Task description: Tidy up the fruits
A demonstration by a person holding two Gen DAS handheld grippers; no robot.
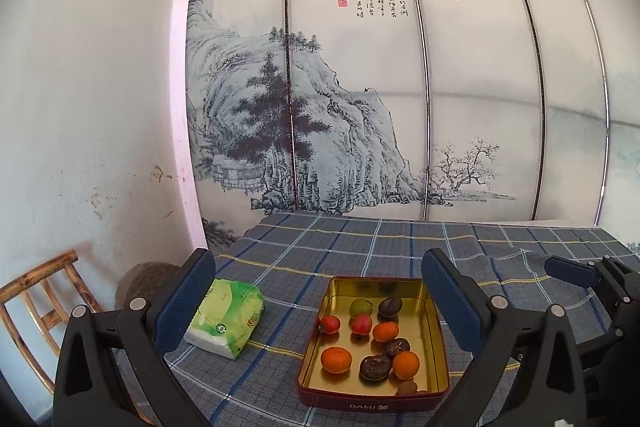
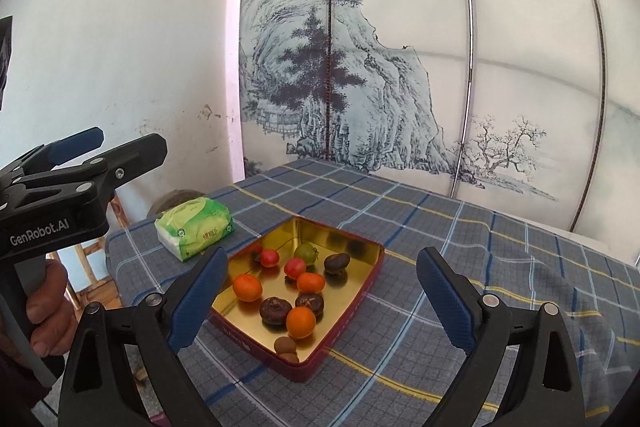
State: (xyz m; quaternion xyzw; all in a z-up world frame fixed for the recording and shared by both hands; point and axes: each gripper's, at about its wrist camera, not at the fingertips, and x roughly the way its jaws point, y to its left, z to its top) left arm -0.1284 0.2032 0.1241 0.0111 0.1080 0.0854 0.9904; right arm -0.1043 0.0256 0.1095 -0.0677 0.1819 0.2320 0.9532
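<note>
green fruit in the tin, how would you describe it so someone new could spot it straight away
On the blue plaid tablecloth sits a shallow red tin with a gold inside, right of a green tissue pack. Among the fruits in it, look toward the far end: the green fruit is the only green one, beside red, orange and dark brown neighbours.

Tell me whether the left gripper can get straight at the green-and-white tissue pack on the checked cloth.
Probably yes. The left gripper is open and empty, and the green-and-white tissue pack lies alone on the blue checked cloth, apart from the gold-lined tin; nothing stands between them.
</note>
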